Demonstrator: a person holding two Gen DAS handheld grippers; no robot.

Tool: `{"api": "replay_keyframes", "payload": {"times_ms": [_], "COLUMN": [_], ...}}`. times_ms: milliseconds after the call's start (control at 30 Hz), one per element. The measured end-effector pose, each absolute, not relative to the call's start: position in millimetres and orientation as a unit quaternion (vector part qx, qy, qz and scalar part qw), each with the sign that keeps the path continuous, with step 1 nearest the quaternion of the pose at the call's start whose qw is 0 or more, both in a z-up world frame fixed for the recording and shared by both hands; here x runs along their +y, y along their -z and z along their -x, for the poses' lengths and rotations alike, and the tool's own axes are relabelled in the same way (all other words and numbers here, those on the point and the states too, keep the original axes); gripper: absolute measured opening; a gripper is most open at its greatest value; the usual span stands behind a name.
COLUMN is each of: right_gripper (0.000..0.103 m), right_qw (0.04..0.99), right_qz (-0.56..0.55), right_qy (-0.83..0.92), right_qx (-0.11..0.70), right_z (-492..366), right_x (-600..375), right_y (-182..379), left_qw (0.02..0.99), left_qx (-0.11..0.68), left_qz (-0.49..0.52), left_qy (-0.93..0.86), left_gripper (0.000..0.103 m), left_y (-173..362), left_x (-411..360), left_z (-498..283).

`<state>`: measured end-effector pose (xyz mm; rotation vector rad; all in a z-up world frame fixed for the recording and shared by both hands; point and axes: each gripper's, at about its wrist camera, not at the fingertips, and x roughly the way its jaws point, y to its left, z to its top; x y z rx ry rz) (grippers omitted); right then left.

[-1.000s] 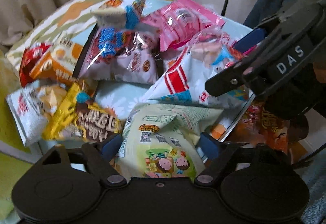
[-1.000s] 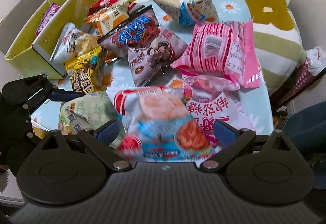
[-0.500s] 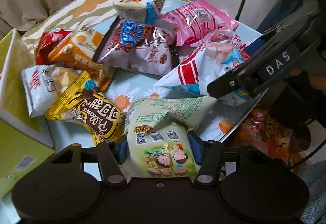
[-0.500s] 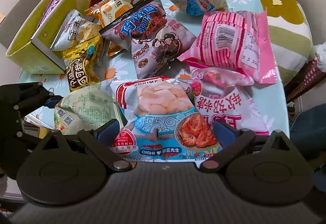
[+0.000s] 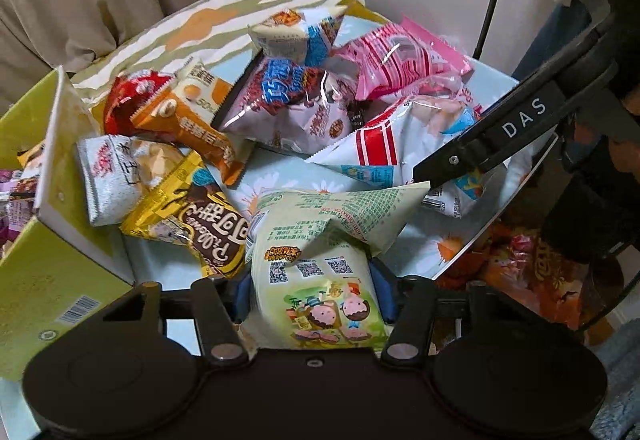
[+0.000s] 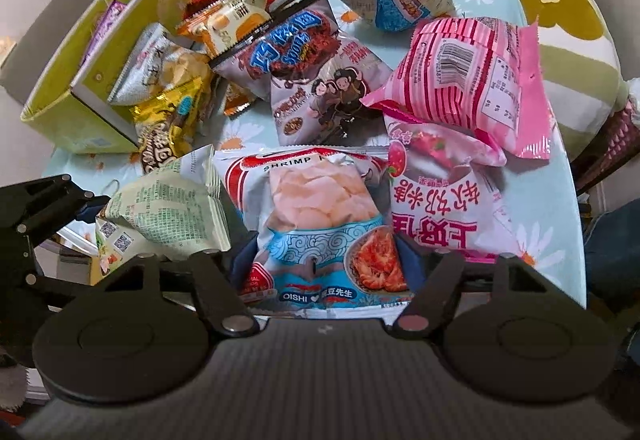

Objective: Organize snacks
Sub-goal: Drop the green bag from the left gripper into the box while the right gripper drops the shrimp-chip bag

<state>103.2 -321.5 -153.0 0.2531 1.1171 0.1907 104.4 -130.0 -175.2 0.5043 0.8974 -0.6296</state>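
My left tool (image 5: 312,296) is clamped on the green bag (image 5: 320,280) at its lower end, which is raised off the bench (image 5: 280,176). My right tool (image 6: 324,260) has just been closing around the shrimp bag (image 6: 316,224), lying at the near edge; I judge its pads now press the sides. Both bags look light, puffy and slick, with fragile chips inside, so I'd pinch low near the seam. I read "SHRIMP" and "OISHI" on the bag, and "DAS" on the right tool's arm.

Green snack bag (image 5: 316,272) clamped, shrimp chips (image 6: 320,224) pinched
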Motion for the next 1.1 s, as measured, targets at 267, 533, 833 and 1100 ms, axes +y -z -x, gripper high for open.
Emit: {"api": "replay_keyframes", "payload": {"times_ms": [267,533,833,1100], "right_gripper": [0.083,0.083,0.083,0.083], "right_qw": [0.852,0.875,0.898,0.908], "right_qz": [-0.137,-0.13,-0.121,-0.115], "right_qy": [-0.092,-0.102,-0.112,-0.122], "right_qx": [0.497,0.456,0.407,0.384], "right_z": [-93,-89,-96,-131], "right_x": [-323,-314,-271,-198], "right_y": [120,71,21,-7], "left_qw": [0.834,0.865,0.907,0.933], "left_qx": [0.412,0.387,0.335,0.313], "left_qz": [-0.214,-0.163,-0.131,-0.102], "left_qy": [0.299,0.274,0.219,0.147], "left_gripper": [0.06,0.06,0.06,0.06], "left_y": [151,111,59,25], "left_x": [-125,-103,-45,30], "left_z": [-88,-73,-72,-115]}}
